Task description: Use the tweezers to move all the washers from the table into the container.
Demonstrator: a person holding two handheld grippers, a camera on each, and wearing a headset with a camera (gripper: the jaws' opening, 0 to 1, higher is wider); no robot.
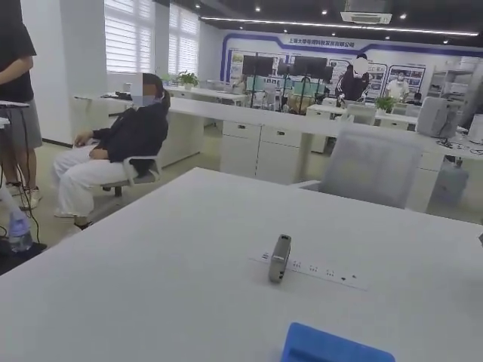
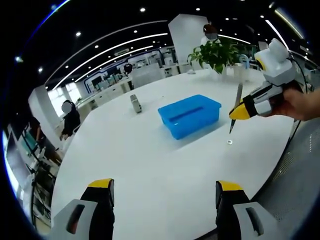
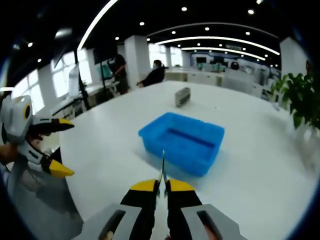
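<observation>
A blue rectangular container (image 2: 190,115) sits on the white table, seen with its inside bare in the right gripper view (image 3: 182,140) and as a corner at the bottom of the head view (image 1: 336,348). One small washer (image 2: 229,142) lies on the table just in front of the container. My right gripper (image 3: 162,187) is shut on thin metal tweezers (image 3: 163,165) that point at the container's near wall. In the left gripper view the right gripper (image 2: 243,111) holds the tweezers (image 2: 236,107) tip-down a little above the washer. My left gripper (image 2: 165,187) is open and holds nothing, well back from the container.
A small grey device (image 1: 279,258) stands on a white power strip (image 1: 324,270) beyond the container. A potted plant (image 2: 215,52) stands at the table's far side. The table edge (image 2: 280,165) runs near the washer. A seated person (image 1: 121,151) and office chairs are beyond the table.
</observation>
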